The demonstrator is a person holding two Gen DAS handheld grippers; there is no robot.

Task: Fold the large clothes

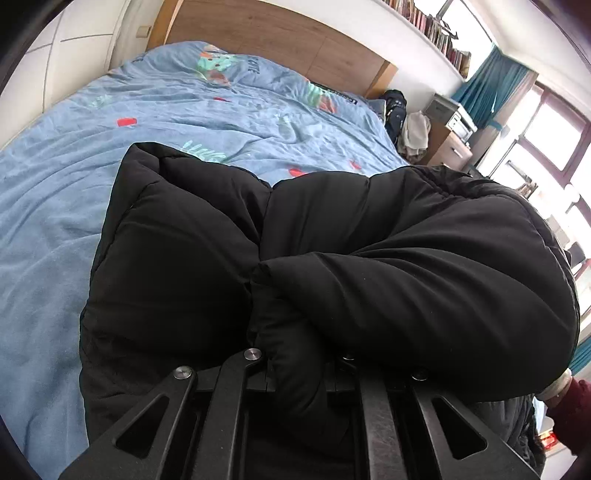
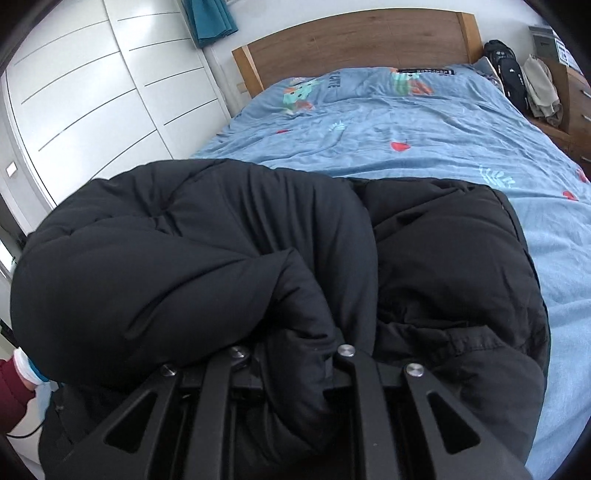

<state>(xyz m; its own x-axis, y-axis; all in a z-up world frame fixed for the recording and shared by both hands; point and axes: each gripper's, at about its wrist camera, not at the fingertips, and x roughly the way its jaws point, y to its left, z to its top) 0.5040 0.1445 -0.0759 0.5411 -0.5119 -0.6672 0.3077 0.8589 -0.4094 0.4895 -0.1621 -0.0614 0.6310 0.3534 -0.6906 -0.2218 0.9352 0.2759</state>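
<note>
— What's on the bed (image 1: 55, 192)?

— One black padded coat (image 1: 369, 258); bulky, quilted, bunched into thick rolls; it sits at the near end of the bed, on the blue cover (image 2: 424, 147); the far half of the cover lies bare and creased, printed with red hearts and green leaves.

— And the grippers?

— Left gripper (image 1: 301, 369): jaws nearly together, pinched on a fold of the coat; the fabric bulges up between the arms and hides the tips. Right gripper (image 2: 295, 369): the same; jaws narrow, clamped on another fold, cloth swelling over them.

— The rest of the room?

— Wooden headboard (image 2: 354, 40) at the far end; white wardrobe (image 2: 92, 92) beside the bed; black bag (image 2: 509, 74) and pale cloth heaped by a wooden drawer unit (image 2: 576, 107); teal curtain (image 1: 487, 85) at a bright window; a shelf of books (image 1: 436, 29) high on the wall.

— The person?

— Only a dark red sleeve (image 2: 13, 391); it shows at the edge, close under the coat.
</note>
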